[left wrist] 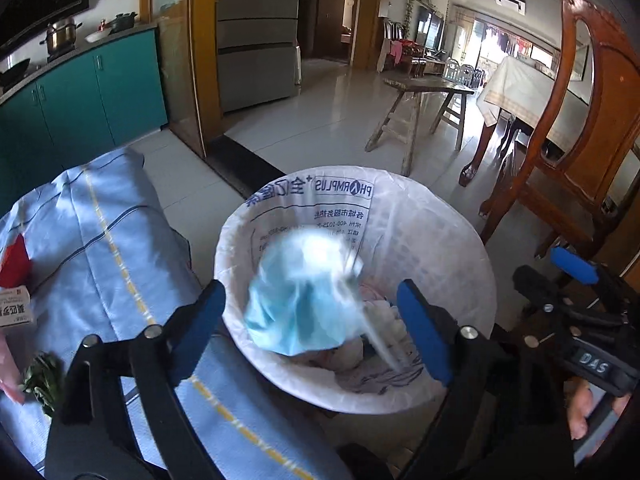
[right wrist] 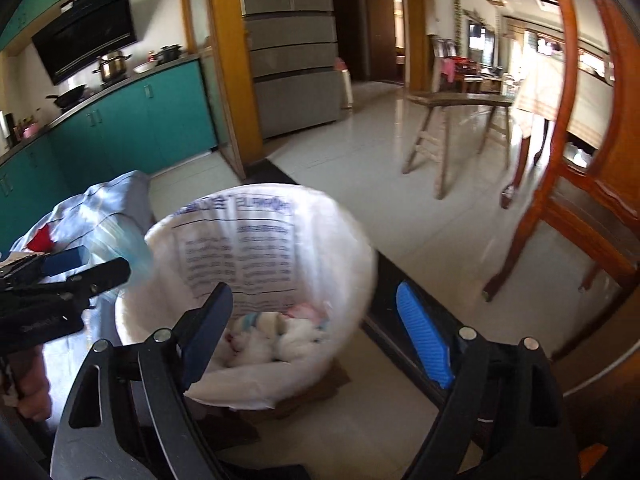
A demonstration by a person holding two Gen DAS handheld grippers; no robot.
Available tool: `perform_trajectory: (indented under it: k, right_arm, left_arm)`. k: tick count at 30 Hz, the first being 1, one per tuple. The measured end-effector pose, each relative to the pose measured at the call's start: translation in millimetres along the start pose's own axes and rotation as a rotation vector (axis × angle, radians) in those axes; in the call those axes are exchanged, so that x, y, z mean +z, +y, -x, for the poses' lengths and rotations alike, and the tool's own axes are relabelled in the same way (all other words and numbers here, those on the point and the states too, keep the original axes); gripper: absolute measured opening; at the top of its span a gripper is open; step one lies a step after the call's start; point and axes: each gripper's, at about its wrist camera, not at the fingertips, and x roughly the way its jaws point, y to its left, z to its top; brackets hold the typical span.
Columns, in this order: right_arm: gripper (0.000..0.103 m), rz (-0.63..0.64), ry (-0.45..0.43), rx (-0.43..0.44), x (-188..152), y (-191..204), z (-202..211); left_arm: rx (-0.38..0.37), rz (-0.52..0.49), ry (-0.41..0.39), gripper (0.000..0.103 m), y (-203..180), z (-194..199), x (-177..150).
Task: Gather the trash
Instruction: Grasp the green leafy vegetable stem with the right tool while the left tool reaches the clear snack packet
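A round bin lined with a white printed bag (left wrist: 460, 240) (right wrist: 352, 240) stands on the floor below both grippers. My left gripper (left wrist: 311, 285) is open over it. A light blue face mask (left wrist: 300, 304), blurred, hangs loose between the jaws above the bin's mouth, clear of both pads. Crumpled white tissues (right wrist: 272, 332) lie at the bottom of the bag. My right gripper (right wrist: 314, 292) is open over the bin's near rim with nothing between its fingers. Each view shows the other gripper at its edge: the right gripper (left wrist: 556, 276) and the left gripper (right wrist: 92, 266), beside a blue blur of the mask (right wrist: 132, 252).
A table with a blue checked cloth (left wrist: 100, 240) stands left of the bin, bearing a red scrap (left wrist: 14, 260), a small box (left wrist: 16, 308) and green leaves (left wrist: 40, 376). A wooden chair (left wrist: 580, 160) stands right; a wooden bench (left wrist: 424, 96) farther off on the tiled floor.
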Motion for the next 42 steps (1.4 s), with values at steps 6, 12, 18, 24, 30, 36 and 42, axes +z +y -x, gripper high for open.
perform_trajectory:
  k: [6, 12, 18, 24, 30, 36, 42]
  right_arm:
    - [0.085, 0.009, 0.011, -0.014, -0.8, -4.2, 0.6]
    - [0.085, 0.111, 0.069, 0.174, -3.5, 69.5, -22.2]
    - [0.085, 0.374, 0.083, 0.466, -13.2, 215.8, -25.5]
    - [0.085, 0.625, 0.174, 0.588, -38.9, 340.4, -39.2]
    - [0.083, 0.705, 0.175, 0.573, -50.2, 379.2, -39.0]
    - [0.051, 0.685, 0.195, 0.597, -53.5, 376.3, -39.4]
    - [0.026, 0.670, 0.191, 0.602, -54.5, 362.5, -31.3]
  left_arm:
    - [0.180, -0.078, -0.047, 0.094, 8.1, 31.7, -29.6]
    - [0.620, -0.011, -0.118, 0.096, 94.9, 111.3, -76.2]
    - [0.813, 0.325, -0.031, 0.100, 211.1, 159.4, -105.8]
    - [0.763, 0.488, 0.064, 0.100, 260.3, 158.6, -129.3]
    - [0.718, 0.435, 0.079, 0.099, 260.1, 146.8, -138.6]
    - [0.687, 0.384, 0.065, 0.081, 251.9, 148.7, -135.9]
    - [0.638, 0.399, 0.073, 0.063, 250.4, 150.1, -142.0]
